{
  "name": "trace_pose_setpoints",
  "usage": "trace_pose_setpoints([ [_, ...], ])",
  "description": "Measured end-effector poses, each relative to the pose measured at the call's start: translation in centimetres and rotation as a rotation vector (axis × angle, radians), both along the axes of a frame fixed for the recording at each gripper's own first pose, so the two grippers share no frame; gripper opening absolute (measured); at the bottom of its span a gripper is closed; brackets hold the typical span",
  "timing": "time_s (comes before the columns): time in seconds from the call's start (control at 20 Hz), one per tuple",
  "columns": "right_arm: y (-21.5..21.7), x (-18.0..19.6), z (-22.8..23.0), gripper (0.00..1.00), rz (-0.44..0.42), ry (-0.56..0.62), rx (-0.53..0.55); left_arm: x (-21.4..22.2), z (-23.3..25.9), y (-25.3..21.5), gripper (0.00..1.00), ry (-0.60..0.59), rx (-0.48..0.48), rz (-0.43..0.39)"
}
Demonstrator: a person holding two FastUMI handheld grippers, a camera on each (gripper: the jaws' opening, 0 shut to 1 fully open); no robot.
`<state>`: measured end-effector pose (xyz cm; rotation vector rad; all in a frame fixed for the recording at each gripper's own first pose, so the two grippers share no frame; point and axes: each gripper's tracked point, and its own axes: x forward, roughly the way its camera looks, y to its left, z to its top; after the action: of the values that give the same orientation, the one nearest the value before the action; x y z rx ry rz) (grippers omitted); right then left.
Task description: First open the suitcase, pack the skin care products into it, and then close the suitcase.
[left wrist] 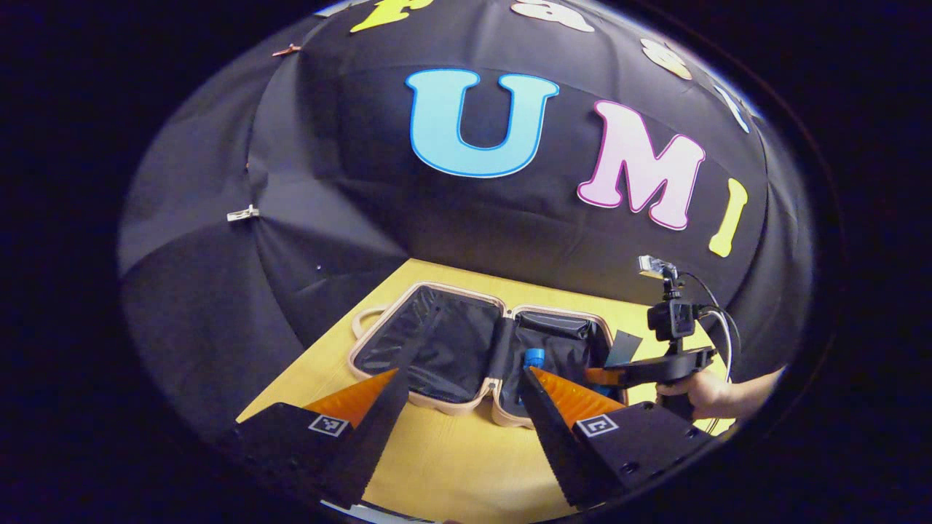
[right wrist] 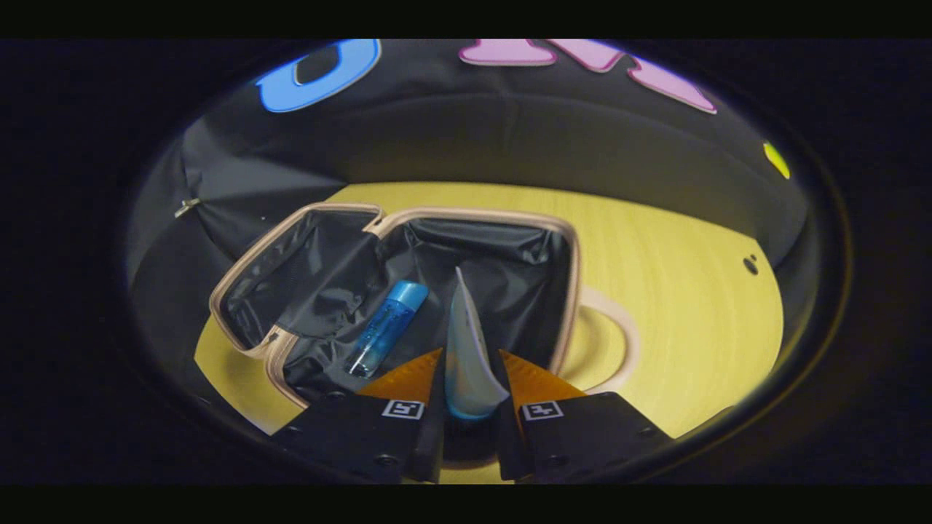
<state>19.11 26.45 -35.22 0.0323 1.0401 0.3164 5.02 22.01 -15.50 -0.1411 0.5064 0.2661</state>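
So the suitcase (left wrist: 451, 349) was lying flat open on the table (left wrist: 451, 458), both halves splayed out with the dark lining facing up and that pale pinkish trim running round the edges. In my right gripper view the same suitcase (right wrist: 510, 255) sat right under my right tool (right wrist: 470, 364), with its carry handle (right wrist: 615, 331) looping out onto the yellow wood on the far side from the hinge.

A blue bottle (right wrist: 384, 327) with a blue cap was already lying in one half, tilted on the lining. From the left gripper view I could just catch its cap end (left wrist: 534, 356) poking up behind one of my fingers.

My right tool was clamped narrow on a tube (right wrist: 466, 356), pale with a bluish lower end, both fingers pressing on its sides. The tube stuck up and forward over the same half of the suitcase as the bottle, just beside it but not touching as far as I could tell.

My left tool (left wrist: 466, 378) was spread wide with nothing between the fingers, hanging over the near edge of the table in front of the suitcase. Off past it I could see my right hand (left wrist: 703, 393) gripping the other tool's handle, with its camera (left wrist: 670, 316) and cable sticking up above
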Motion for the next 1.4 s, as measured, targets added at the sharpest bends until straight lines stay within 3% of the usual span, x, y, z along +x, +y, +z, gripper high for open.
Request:
trace_pose_setpoints([
  [0.2, 0.2, 0.8, -3.1, 0.33, -0.031, 0.063, -0.060, -3.4, -0.4, 0.2, 0.97, 0.018, 0.003, 0.044],
  [0.3, 0.0, 1.1, -3.4, 0.26, -0.050, 0.066, -0.097, -4.3, -0.6, 0.3, 0.97, 0.020, -0.012, 0.057],
  [0.35, -0.1, 1.2, -3.4, 0.41, -0.064, 0.064, -0.109, -5.0, -0.8, 0.5, 0.97, 0.031, -0.018, 0.063],
  [0.4, -0.1, 1.2, -3.6, 0.27, -0.076, 0.072, -0.117, -5.3, -0.9, 0.7, 0.97, 0.036, -0.021, 0.070],
  [0.45, 0.3, 1.3, -3.3, 0.44, -0.083, 0.071, -0.105, -5.4, -0.8, 1.0, 0.97, 0.035, -0.021, 0.075],
  [0.5, 0.7, 1.4, -3.1, 0.32, -0.083, 0.069, -0.096, -5.4, -0.6, 1.3, 0.97, 0.030, -0.019, 0.079],
  [0.55, 0.9, 1.3, -2.6, 0.53, -0.078, 0.060, -0.098, -5.4, -0.6, 1.4, 0.97, 0.027, -0.018, 0.080],
  [0.6, 0.8, 1.4, -2.0, 0.47, -0.071, 0.036, -0.108, -5.3, -0.6, 1.8, 0.97, 0.027, -0.017, 0.084],
  [0.7, 1.0, 1.0, -0.2, 0.73, -0.053, -0.009, -0.103, -5.0, -0.8, 3.0, 0.98, 0.022, -0.005, 0.102],
  [0.75, 1.0, 0.8, 0.9, 0.92, -0.047, -0.035, -0.098, -4.7, -0.8, 3.7, 0.98, 0.016, 0.002, 0.107],
  [0.85, 0.7, 0.1, 4.0, 1.00, -0.044, -0.104, -0.069, -3.7, -1.3, 5.8, 0.97, 0.015, 0.022, 0.121],
  [1.1, -2.4, -1.5, 11.9, 0.99, -0.052, -0.315, -0.020, 1.6, -2.1, 13.5, 0.97, -0.023, 0.036, 0.132],
  [1.4, -9.3, -4.8, 16.4, 0.99, -0.055, -0.458, -0.102, 11.0, -5.4, 21.9, 0.97, -0.069, -0.120, 0.108],
])
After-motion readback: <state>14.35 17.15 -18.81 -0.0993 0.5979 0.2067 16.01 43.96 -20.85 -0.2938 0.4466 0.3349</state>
